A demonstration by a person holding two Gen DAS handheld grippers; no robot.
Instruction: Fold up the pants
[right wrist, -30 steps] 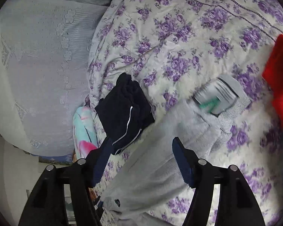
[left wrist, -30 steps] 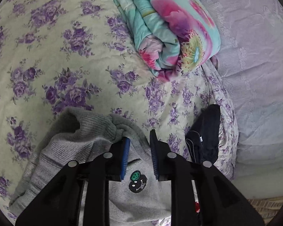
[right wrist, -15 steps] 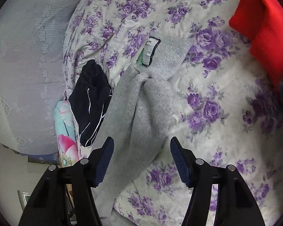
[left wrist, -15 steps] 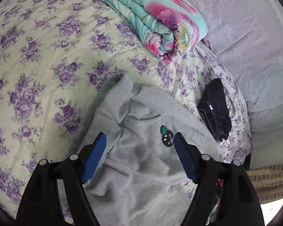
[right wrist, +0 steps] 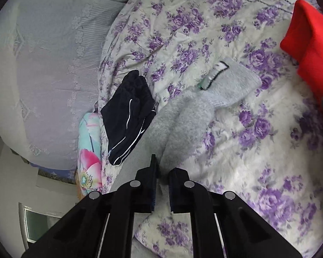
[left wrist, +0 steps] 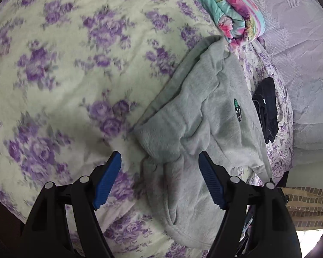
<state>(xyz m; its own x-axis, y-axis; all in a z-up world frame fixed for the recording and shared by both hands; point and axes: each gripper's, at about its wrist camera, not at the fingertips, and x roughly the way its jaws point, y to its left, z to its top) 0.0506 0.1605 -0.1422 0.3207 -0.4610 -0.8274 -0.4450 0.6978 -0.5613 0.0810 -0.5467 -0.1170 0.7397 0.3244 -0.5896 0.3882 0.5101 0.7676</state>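
On a bed's floral quilt point(left wrist: 53, 81), grey fleece pants point(left wrist: 204, 111) lay half-folded beside dark folded clothing point(right wrist: 127, 118). Left gripper point(left wrist: 159, 167) hovered spread wide; right gripper point(right wrist: 161, 172) had just clamped a fleece ridge. Soft, light fabric looked floppy, best pinched at edges.

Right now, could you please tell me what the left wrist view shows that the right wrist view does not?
Only the left wrist view shows the left gripper, jaws open above the grey pants, and the small smiley patch on them.

Only the right wrist view shows the right gripper, which has just closed on grey fabric, the red garment, and the label at the pants' far end.

Both show the pants, the dark folded garment, the bright floral quilt and the purple-flowered bedspread.
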